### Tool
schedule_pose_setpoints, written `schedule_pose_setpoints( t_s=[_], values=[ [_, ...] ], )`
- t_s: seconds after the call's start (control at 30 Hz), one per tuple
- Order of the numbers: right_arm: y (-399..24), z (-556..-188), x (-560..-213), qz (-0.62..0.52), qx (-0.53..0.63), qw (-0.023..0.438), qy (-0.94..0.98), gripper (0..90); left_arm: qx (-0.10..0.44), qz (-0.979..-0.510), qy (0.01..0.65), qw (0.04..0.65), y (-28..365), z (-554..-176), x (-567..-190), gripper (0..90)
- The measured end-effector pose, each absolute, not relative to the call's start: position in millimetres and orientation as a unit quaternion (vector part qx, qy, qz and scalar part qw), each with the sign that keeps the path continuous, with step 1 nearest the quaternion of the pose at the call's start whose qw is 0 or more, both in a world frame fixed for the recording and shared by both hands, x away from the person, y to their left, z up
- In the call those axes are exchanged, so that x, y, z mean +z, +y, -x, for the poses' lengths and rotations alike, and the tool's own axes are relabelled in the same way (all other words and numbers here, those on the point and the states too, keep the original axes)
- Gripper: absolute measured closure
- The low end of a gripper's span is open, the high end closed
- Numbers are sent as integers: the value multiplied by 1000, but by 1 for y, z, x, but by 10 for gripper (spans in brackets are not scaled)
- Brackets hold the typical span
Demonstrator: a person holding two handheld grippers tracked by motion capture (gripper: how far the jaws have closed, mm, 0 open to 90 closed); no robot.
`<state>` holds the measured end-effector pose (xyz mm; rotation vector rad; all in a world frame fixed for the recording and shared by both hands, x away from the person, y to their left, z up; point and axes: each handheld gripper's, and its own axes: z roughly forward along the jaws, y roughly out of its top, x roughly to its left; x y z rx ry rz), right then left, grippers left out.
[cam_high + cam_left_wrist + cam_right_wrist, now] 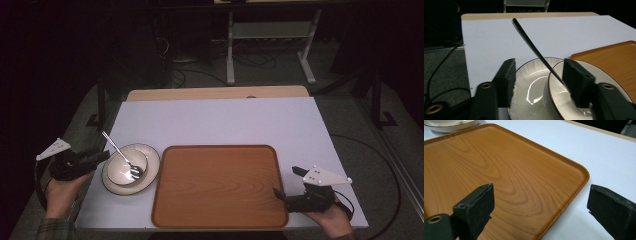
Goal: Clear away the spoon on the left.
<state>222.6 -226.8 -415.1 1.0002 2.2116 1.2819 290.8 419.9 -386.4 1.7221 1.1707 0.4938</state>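
At the lower left of the high view, my left claw point(102, 156) sits spread apart at the plate's edge.

On the white bench point(215, 120) a wooden tray point(220, 187) lies centre frame, with a white plate point(150, 155) touching its left rim. A white bowl point(122, 167) stands on the plate, and a fork point(117, 150) leans in it, handle pointing to the upper left. In the left gripper view my jaws straddle the plate's near rim without gripping. My right claw point(287, 182), lower right, hangs wide apart over the tray's right corner, holding nothing.
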Motion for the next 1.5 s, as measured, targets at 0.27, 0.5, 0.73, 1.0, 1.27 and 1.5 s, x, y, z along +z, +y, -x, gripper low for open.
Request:
schedule_pose_setpoints(
  t_s=[0.27,0.5,0.73,1.0,1.27,1.5],
  values=[
    [-227,-223,-415,-358,458,197,790,67,189,-715,480,472,402,-311,-393,353],
    [-226,-223,-415,-359,458,198,789,67,182,-712,484,476,397,-320,-397,402],
    [-227,-222,-415,-358,458,199,789,68,171,-717,480,476,394,-321,-401,495],
    [-228,-222,-415,-358,456,200,790,70,167,-720,474,479,395,-320,-402,626],
    [-228,-222,-415,-357,456,201,790,70,162,-717,475,484,396,-320,-403,702],
    [-228,-222,-415,-357,455,202,791,70,161,-717,472,487,396,-320,-402,759]
  ],
)
